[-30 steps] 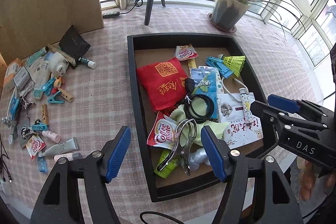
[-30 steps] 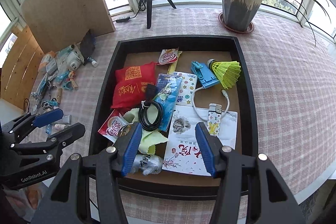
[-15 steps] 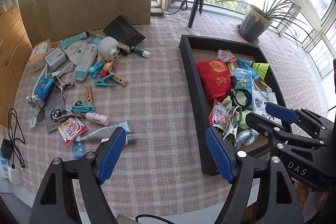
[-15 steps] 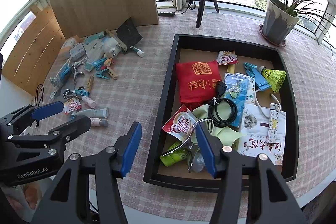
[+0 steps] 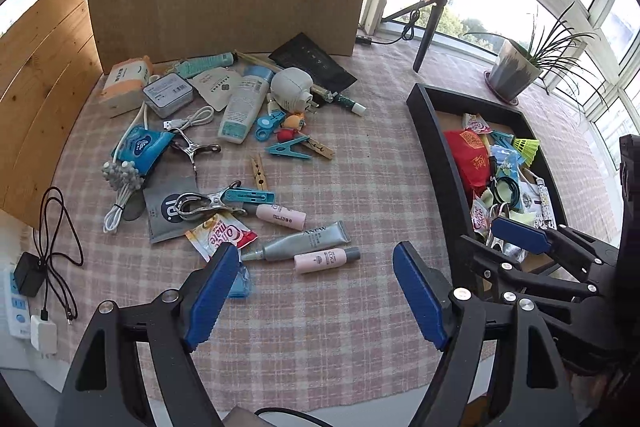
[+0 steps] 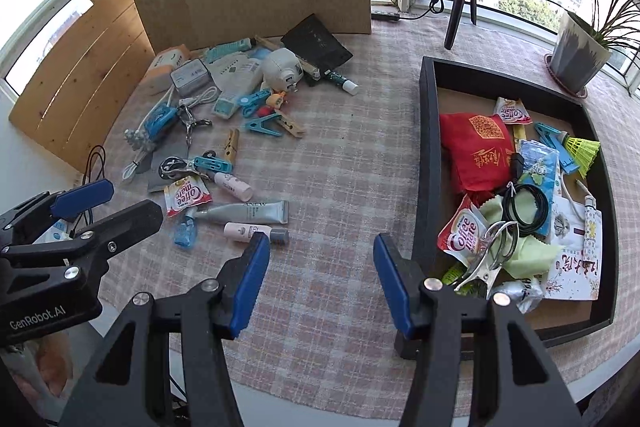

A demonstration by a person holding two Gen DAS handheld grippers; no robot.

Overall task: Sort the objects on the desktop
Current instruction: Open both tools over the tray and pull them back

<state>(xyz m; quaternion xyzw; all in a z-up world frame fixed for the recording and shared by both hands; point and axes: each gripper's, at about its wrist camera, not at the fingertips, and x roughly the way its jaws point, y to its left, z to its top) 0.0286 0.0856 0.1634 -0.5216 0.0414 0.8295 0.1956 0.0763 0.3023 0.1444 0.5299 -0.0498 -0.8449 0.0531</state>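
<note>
The left tongs (image 5: 316, 291) and the right tongs (image 6: 320, 279) are both wide open and hold nothing, above a bare strip of the checked counter (image 6: 340, 163). Just ahead lie a pink bottle (image 5: 326, 259) and a grey tube (image 5: 308, 241). To the right, the black tray's (image 6: 427, 163) near wall borders this strip.

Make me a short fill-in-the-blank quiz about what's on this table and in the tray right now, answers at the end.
1. The red pouch lies inside the black ____.
2. The yellow shuttlecock lies in the tray, which stands on a pink ____ tablecloth.
3. The left gripper and the right gripper are both ____ and hold nothing.
4. The grey ANEW tube lies right beside a smaller ____ bottle with a grey cap.

Answers: tray; checked; open; pink
</note>
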